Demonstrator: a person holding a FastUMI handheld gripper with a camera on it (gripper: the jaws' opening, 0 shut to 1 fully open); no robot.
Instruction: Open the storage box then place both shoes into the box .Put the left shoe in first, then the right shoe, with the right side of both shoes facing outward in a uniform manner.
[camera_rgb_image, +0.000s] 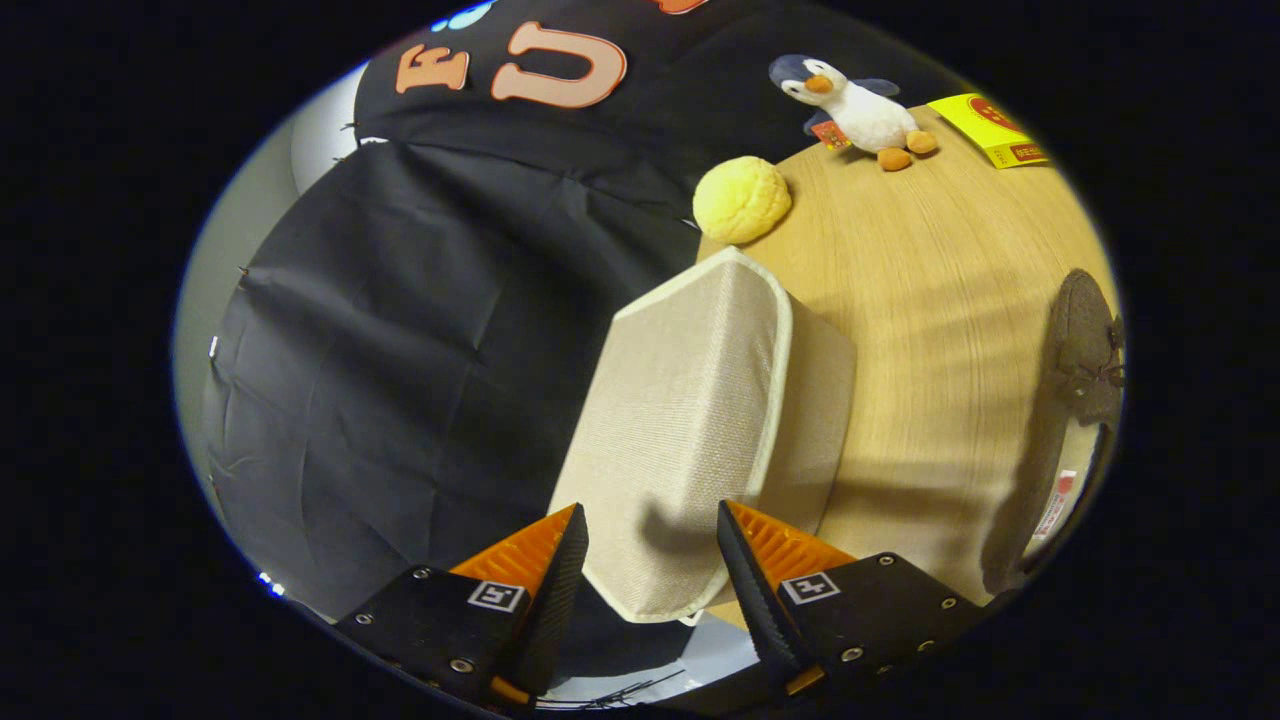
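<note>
Your view was tilted, so the black cloth wall (400, 330) took the whole left and far side, with a strip of pale wall (320, 130) showing beyond its far left corner. The wooden worktop (930, 290) filled the right side, its grain running away toward the far edge.

The storage box (690, 420), a beige woven fabric box with a pale trimmed lid, stood at the worktop's left edge, hard against the cloth wall. Its lid was still closed. Your gripper (652, 545) had its jaws spread, one on either side of the box's near corner; whether either touched the fabric could not be told, and nothing was pinched.

A dark shoe (1085, 350) lay well to the right of the box, near the worktop's right edge, partly cut off from sight. Bare wood lay open between the box and that shoe, and on toward the far things.

Beyond the box, just past its far corner, sat a round yellow bun-shaped toy (742, 200). Farther off stood a plush penguin (855, 105), and to its right a yellow packet (990, 130) at the far right edge.
</note>
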